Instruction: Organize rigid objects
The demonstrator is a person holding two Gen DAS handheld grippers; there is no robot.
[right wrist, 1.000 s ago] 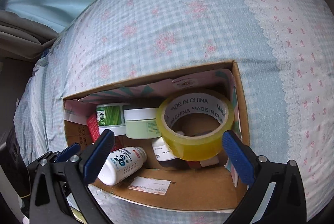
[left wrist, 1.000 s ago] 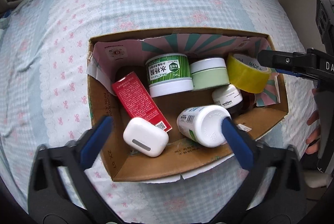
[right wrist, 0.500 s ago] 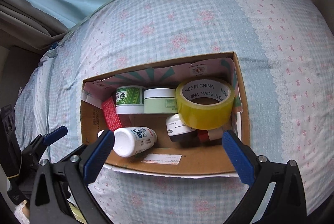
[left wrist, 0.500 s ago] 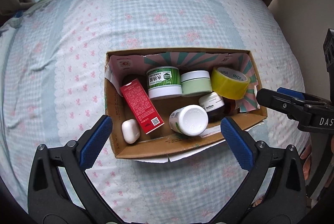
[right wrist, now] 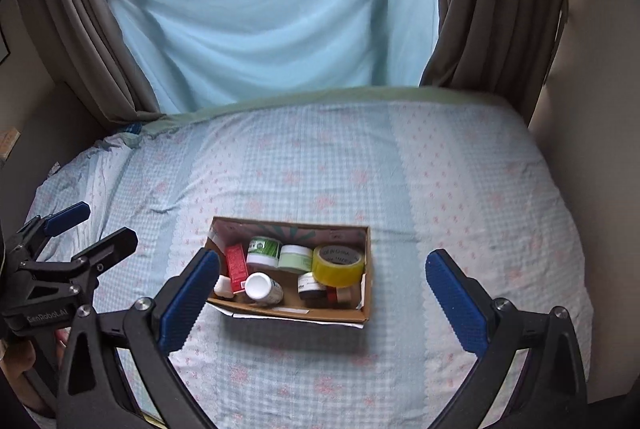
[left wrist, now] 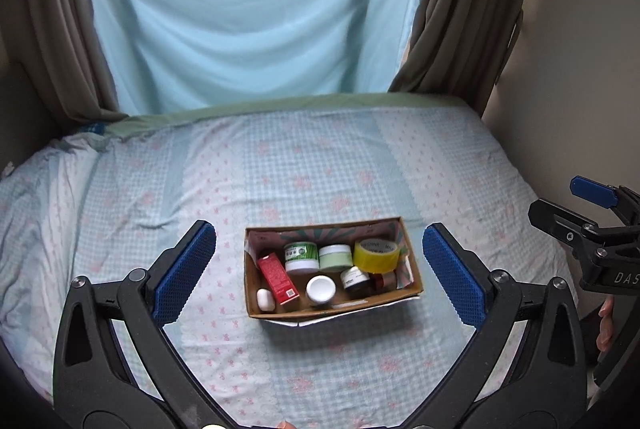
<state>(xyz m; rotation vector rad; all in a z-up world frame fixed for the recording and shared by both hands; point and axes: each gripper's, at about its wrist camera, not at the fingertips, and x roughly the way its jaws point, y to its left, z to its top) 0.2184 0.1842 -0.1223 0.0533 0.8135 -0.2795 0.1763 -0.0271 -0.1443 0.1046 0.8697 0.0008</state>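
A brown cardboard box (left wrist: 334, 305), its inner back wall striped pink and teal, sits on a pale blue checked bedsheet (left wrist: 320, 169) with pink flowers. Inside the box: a yellow tape roll (left wrist: 375, 253) at right, a pale green jar (left wrist: 334, 257) beside it, a green-and-white jar (left wrist: 301, 257), a red carton (left wrist: 277, 278) at left, and a white case (left wrist: 265, 299) in the near-left corner.

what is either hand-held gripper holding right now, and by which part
Nothing. The left hand-held gripper and right hand-held gripper are both open and empty, above the cardboard box.
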